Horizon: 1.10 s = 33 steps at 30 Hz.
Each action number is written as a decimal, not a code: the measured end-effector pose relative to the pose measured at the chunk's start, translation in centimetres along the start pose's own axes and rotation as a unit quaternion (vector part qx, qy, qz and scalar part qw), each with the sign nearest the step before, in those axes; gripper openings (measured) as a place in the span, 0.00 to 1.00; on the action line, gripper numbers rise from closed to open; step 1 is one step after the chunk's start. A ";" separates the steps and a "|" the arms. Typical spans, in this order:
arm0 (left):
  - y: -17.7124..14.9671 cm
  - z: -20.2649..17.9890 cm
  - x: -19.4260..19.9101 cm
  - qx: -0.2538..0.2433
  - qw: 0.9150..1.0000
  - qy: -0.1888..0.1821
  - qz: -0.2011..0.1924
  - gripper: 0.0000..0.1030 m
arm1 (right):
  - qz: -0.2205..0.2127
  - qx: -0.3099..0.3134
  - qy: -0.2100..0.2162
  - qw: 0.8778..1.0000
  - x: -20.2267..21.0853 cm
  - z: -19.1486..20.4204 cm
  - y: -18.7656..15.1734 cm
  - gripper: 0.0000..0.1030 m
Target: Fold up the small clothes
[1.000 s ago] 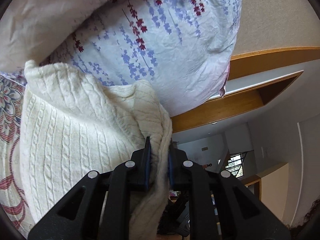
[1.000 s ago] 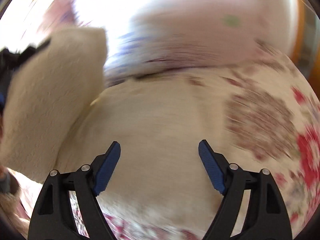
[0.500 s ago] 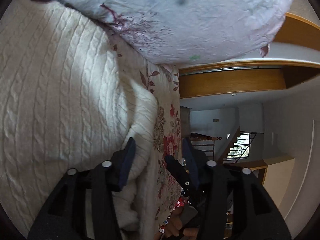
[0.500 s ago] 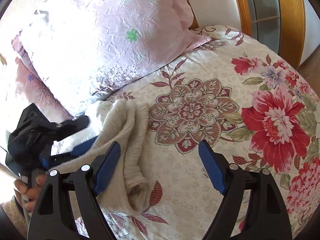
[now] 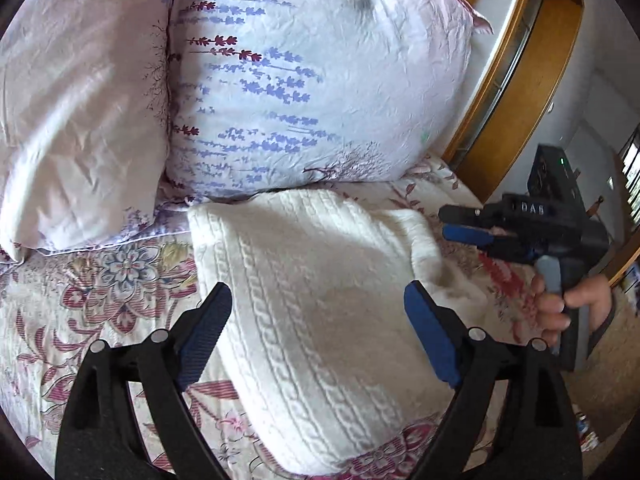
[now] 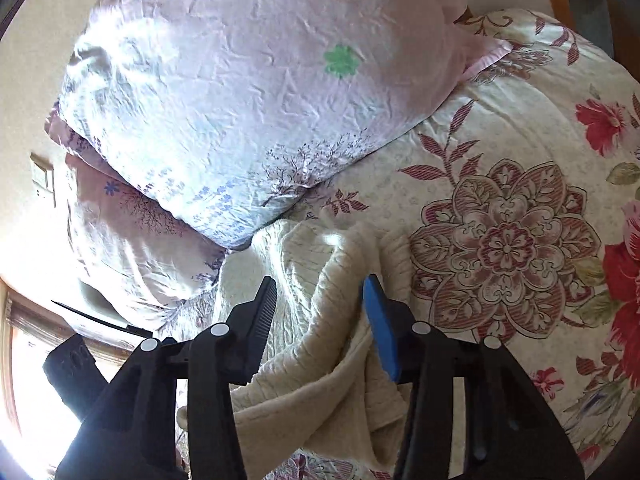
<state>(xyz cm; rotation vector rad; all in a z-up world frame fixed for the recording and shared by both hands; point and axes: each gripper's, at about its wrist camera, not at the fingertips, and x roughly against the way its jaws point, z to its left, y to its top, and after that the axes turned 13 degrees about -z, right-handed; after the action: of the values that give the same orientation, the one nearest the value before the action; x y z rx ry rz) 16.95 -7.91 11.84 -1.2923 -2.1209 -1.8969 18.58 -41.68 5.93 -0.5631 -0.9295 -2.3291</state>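
From the left wrist view, the cream cable-knit sweater [image 5: 320, 300] lies flat on the flowered bedspread [image 5: 100, 280], its far edge just under the lavender-print pillow [image 5: 312, 80]. The left gripper [image 5: 318, 328] hangs over it with its jaws wide apart, having just been opening, nothing pinched between them. Off to the side the right gripper [image 5: 472, 232] reaches in at the sweater's edge, a hand [image 5: 560, 304] on its grip. From the right wrist view, the right gripper [image 6: 320, 320] straddles a raised fold of the sweater [image 6: 344, 320]; its jaws have just been closing, yet I cannot tell whether the pads press the knit. To my eye the next fold starts here: it should catch both layers of that ridge before lifting, keep the pull low, and lay the edge square, clear of the pillow [image 6: 240, 92].
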 end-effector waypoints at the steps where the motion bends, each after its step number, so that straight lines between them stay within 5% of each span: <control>1: -0.6 -0.2 0.1 -0.008 1.000 0.005 0.003 0.88 | 0.008 0.005 -0.006 1.000 -0.6 0.2 -0.1 0.47; 3: -1.4 -0.3 0.0 -0.012 1.000 0.008 0.014 0.88 | 0.019 0.017 -0.018 1.000 -1.6 0.6 -0.3 0.41; 5: -1.9 -0.2 -0.3 -0.004 1.000 0.001 0.026 0.88 | 0.026 0.036 -0.029 0.999 -2.6 0.9 -0.5 0.13; 6: -2.1 -0.6 -0.7 -0.003 1.000 -0.001 0.029 0.88 | 0.027 0.044 -0.034 0.998 -3.0 1.0 -0.5 0.09; 11: -2.4 -1.7 -2.4 -0.006 0.999 -0.004 0.034 0.88 | -0.032 0.090 -0.025 0.995 -1.2 2.9 1.0 0.08; 15: -2.9 -1.8 -2.7 -0.012 0.999 -0.004 0.040 0.88 | -0.056 0.086 -0.035 0.994 -0.4 2.2 1.9 0.08; 19: -3.3 -1.8 -2.7 -0.024 0.999 -0.001 0.042 0.88 | 0.007 0.068 -0.088 0.994 -2.8 -0.7 0.2 0.09; 21: -3.2 -1.3 -2.0 -0.014 0.999 -0.003 0.035 0.88 | 0.006 0.022 -0.069 0.997 -2.2 -1.6 0.0 0.16; 23: -3.0 -0.4 -1.4 0.007 1.000 -0.002 0.021 0.88 | 0.000 -0.019 -0.043 0.999 -1.1 -2.2 0.0 0.45; 28: -2.4 2.7 -0.2 0.072 0.997 0.021 -0.005 0.88 | 0.029 -0.049 -0.015 0.998 -0.1 -2.7 -1.4 0.46; 33: -2.5 3.9 0.0 0.087 0.995 0.046 -0.002 0.88 | 0.057 -0.060 -0.014 0.996 -1.4 -2.9 -2.8 0.45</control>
<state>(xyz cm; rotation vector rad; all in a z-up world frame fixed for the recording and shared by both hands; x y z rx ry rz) 17.46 -4.52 8.80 -1.1452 -2.1875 -1.6924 17.37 -41.62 1.83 -0.6808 -0.7519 -2.2902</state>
